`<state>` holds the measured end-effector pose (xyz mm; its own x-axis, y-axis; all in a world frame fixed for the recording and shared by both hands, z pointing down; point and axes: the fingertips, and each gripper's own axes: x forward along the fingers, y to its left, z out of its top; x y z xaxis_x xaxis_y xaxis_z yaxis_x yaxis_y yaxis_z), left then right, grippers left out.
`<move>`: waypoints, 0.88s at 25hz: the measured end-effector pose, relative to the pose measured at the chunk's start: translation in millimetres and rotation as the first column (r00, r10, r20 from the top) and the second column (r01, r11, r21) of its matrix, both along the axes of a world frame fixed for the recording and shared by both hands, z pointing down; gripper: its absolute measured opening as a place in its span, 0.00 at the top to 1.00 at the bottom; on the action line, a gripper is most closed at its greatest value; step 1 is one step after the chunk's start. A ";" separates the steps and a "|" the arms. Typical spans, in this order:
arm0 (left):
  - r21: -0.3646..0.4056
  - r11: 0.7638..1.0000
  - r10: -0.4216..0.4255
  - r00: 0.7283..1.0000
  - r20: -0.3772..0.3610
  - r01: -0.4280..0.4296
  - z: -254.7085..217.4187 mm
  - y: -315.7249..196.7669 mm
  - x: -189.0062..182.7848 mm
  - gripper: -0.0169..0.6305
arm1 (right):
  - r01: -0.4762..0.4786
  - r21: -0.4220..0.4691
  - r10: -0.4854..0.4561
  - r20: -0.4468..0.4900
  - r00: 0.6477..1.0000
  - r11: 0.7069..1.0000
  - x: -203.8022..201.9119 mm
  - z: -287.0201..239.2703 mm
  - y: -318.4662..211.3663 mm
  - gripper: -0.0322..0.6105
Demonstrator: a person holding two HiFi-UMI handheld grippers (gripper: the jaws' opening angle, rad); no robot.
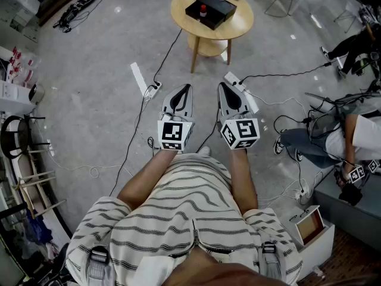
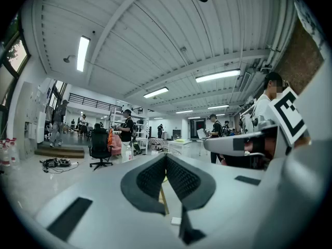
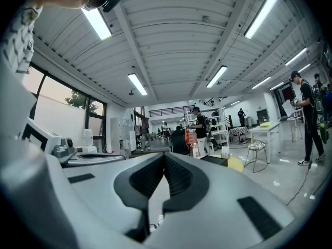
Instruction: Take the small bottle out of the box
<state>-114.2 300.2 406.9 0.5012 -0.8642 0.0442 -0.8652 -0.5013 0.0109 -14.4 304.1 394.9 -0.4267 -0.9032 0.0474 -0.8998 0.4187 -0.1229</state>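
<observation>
An open black box [image 1: 210, 9] lies on a round wooden table [image 1: 238, 25] far ahead of me. A small bottle with a red cap [image 1: 203, 9] stands inside the box. Both grippers hang side by side over the floor, well short of the table. My left gripper [image 1: 187, 88] is shut with nothing between its jaws, and so is my right gripper [image 1: 222, 86]. In the left gripper view the dark pads [image 2: 155, 178] meet at the tip. In the right gripper view the box [image 3: 214, 161] and table edge [image 3: 235, 164] show low and distant beyond the closed jaws [image 3: 165, 155].
Power strips [image 1: 141, 80] and cables [image 1: 280, 75] run across the concrete floor between me and the table. A seated person [image 1: 342, 139] is at the right. Shelving and clutter [image 1: 18, 88] line the left side. A small open carton [image 1: 311, 225] sits at lower right.
</observation>
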 end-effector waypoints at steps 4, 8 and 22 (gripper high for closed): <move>-0.002 1.000 0.002 1.000 -0.002 -0.002 -2.9 0.6 1.8 0.94 | 0.010 0.001 -0.010 -0.001 1.000 1.000 0.8 -0.3 0.4 0.94; -0.009 1.000 0.001 1.000 -0.002 -0.001 0.7 -0.5 11.8 0.94 | 0.009 0.002 -0.009 0.008 1.000 1.000 12.3 2.5 -1.2 0.94; -0.030 0.999 -0.034 0.999 -0.016 0.034 12.9 16.2 61.5 0.94 | 0.048 0.016 -0.048 -0.014 0.999 0.999 55.2 12.4 7.3 0.94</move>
